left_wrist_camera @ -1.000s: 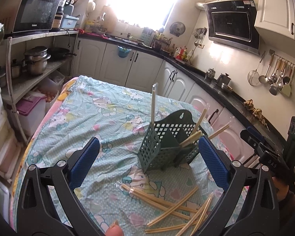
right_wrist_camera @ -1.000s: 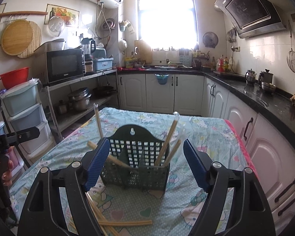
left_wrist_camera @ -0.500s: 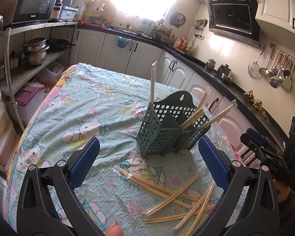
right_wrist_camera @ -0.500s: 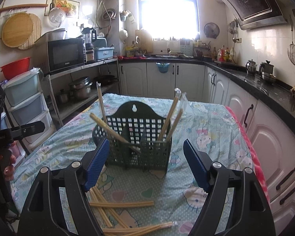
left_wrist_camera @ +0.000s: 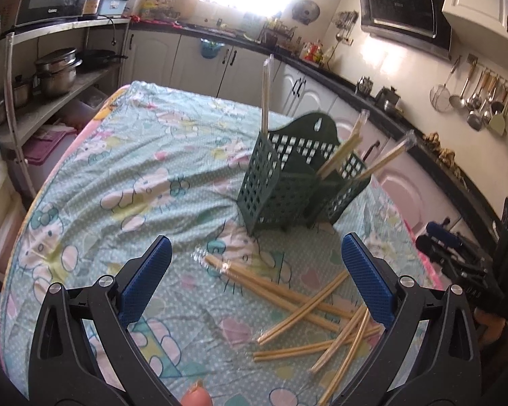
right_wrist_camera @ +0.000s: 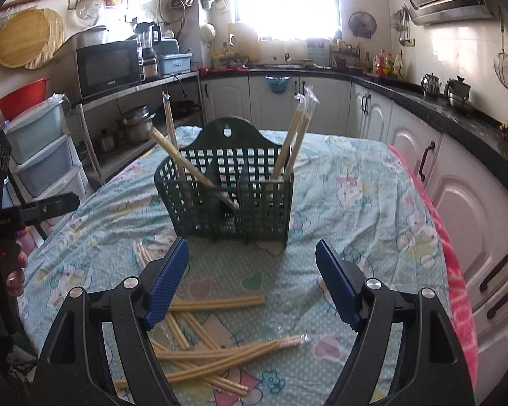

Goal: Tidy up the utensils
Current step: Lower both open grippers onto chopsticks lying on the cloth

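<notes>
Kitchen table: my left gripper (left_wrist_camera: 255, 282) and right gripper (right_wrist_camera: 252, 279) both spread, empty; I'd pinch one near chopstick pair (right_wrist_camera: 216, 303) mid-length for the basket (right_wrist_camera: 227, 196).

- Bright window (right_wrist_camera: 286, 1) at the far wall, glare washing out the view.
- White cabinets (right_wrist_camera: 325, 101) under a dark countertop (right_wrist_camera: 433, 108), running round the corner.
- Range hood (left_wrist_camera: 403, 20) on the right wall; ladles (left_wrist_camera: 481, 98) hung below it.
- Microwave (right_wrist_camera: 108, 67) on a metal shelf rack (left_wrist_camera: 50, 84), pots beneath.
- Patterned cloth (left_wrist_camera: 135, 176) covering the surface.
</notes>
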`<action>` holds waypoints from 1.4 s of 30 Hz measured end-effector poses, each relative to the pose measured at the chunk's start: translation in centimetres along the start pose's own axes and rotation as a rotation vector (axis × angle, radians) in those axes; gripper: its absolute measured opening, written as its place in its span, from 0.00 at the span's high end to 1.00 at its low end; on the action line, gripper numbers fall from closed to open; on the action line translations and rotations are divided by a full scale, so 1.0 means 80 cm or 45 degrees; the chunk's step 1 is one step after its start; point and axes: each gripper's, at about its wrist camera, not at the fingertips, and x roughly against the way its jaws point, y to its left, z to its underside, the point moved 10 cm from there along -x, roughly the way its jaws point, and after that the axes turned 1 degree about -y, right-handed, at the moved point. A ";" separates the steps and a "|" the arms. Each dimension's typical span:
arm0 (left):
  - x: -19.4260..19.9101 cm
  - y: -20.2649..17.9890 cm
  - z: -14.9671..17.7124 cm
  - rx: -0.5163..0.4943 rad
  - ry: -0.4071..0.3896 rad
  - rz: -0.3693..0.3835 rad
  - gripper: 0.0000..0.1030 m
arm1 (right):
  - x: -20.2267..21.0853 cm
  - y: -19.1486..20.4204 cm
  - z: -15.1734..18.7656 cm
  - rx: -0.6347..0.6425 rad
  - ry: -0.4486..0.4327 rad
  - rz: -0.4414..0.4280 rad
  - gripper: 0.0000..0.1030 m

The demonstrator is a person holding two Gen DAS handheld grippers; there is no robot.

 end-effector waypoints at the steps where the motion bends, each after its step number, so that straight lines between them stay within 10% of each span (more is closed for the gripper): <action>1: -0.002 0.000 0.006 -0.003 0.015 0.002 0.10 | 0.000 0.000 0.002 -0.002 0.006 0.001 0.27; 19: -0.052 0.009 0.065 0.011 0.199 0.015 0.24 | -0.039 0.009 0.059 -0.007 0.173 -0.027 0.33; 42: -0.128 0.075 0.058 0.410 0.347 0.087 0.58 | -0.135 -0.016 0.103 -0.552 0.491 -0.010 0.71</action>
